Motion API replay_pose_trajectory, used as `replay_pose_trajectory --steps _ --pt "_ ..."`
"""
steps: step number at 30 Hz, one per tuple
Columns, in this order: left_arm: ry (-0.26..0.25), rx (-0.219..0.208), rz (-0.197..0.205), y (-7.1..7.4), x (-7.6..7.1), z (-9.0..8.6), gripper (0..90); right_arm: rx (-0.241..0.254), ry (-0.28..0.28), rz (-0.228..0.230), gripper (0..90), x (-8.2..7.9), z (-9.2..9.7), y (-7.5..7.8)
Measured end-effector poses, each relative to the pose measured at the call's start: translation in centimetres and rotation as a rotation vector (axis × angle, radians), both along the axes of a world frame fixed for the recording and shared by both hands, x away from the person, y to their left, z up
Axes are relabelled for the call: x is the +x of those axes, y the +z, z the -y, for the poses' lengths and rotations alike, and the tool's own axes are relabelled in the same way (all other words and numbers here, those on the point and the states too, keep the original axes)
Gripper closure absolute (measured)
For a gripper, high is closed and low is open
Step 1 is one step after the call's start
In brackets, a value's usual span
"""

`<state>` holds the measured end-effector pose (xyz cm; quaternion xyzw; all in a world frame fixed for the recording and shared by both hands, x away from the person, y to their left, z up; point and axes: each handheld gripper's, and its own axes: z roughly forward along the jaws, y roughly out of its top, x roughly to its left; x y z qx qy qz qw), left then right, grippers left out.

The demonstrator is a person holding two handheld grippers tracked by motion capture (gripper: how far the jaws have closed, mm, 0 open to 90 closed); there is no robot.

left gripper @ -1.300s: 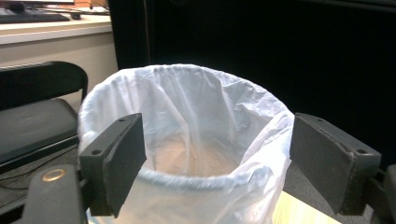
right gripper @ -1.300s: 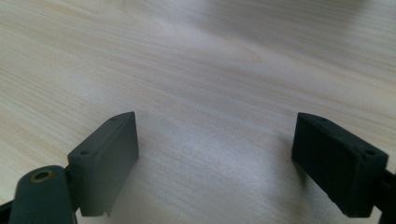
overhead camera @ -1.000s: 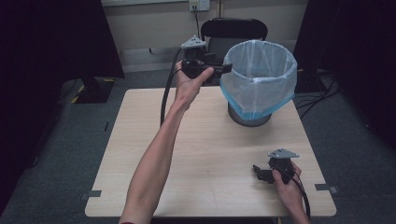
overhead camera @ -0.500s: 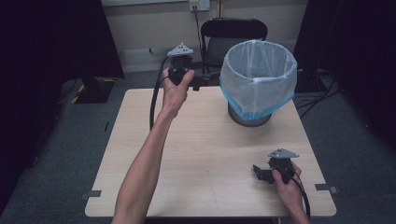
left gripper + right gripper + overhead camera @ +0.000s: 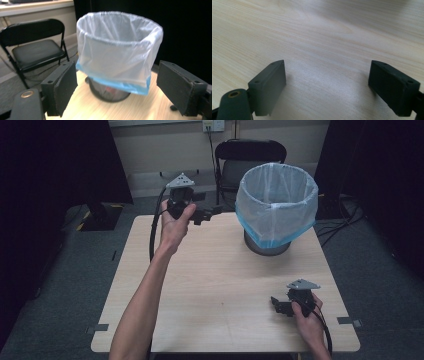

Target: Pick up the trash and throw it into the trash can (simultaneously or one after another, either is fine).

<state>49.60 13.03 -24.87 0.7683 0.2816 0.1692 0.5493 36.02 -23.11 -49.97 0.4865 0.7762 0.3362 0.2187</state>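
Note:
A black mesh waste bin (image 5: pixel 276 207) lined with a clear and blue plastic bag stands at the back right of the wooden table (image 5: pixel 215 285). My left gripper (image 5: pixel 214 212) hangs in the air over the table's back edge, left of the bin, jaws wide apart and empty, pointing at the bin (image 5: pixel 117 52). My right gripper (image 5: pixel 275 304) rests low at the front right of the table, open, with bare wood (image 5: pixel 324 50) between its jaws.
A black folding chair (image 5: pixel 250 162) stands behind the table, next to the bin; the left gripper view has the chair (image 5: pixel 32 47) at its left. Dark curtains hang on both sides. Cables lie on the floor at the right.
My left gripper has drawn back to the left, away from the bin's rim, and risen slightly. The right gripper has stayed in place.

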Motion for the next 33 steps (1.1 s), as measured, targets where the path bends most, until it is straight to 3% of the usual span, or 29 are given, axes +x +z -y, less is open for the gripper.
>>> replay_pose_trajectory --steps 10,14,17,24,29,33 --pt "0.029 0.006 -0.014 -2.4 -1.5 -1.6 17.2 0.0 0.0 0.0 13.9 0.0 0.0 0.0" --pt "0.013 -0.012 -0.051 -3.5 -1.8 -2.7 18.3 0.0 -0.001 0.0 13.9 0.0 0.0 0.0" --pt "0.044 0.008 -0.061 -4.4 -2.2 -3.8 19.3 0.0 -0.001 0.0 13.9 0.0 0.0 0.0" --pt "0.091 0.004 -0.096 -6.5 -3.0 -6.3 19.6 0.0 -0.001 0.0 13.9 0.0 0.0 0.0" --pt "0.124 0.052 -0.102 -7.6 -3.8 -7.5 19.5 0.0 0.0 0.0 13.9 0.0 0.0 0.0" --pt "0.148 0.051 -0.121 -8.5 -4.5 -8.5 19.6 0.0 -0.001 0.0 13.9 0.0 0.0 0.0"
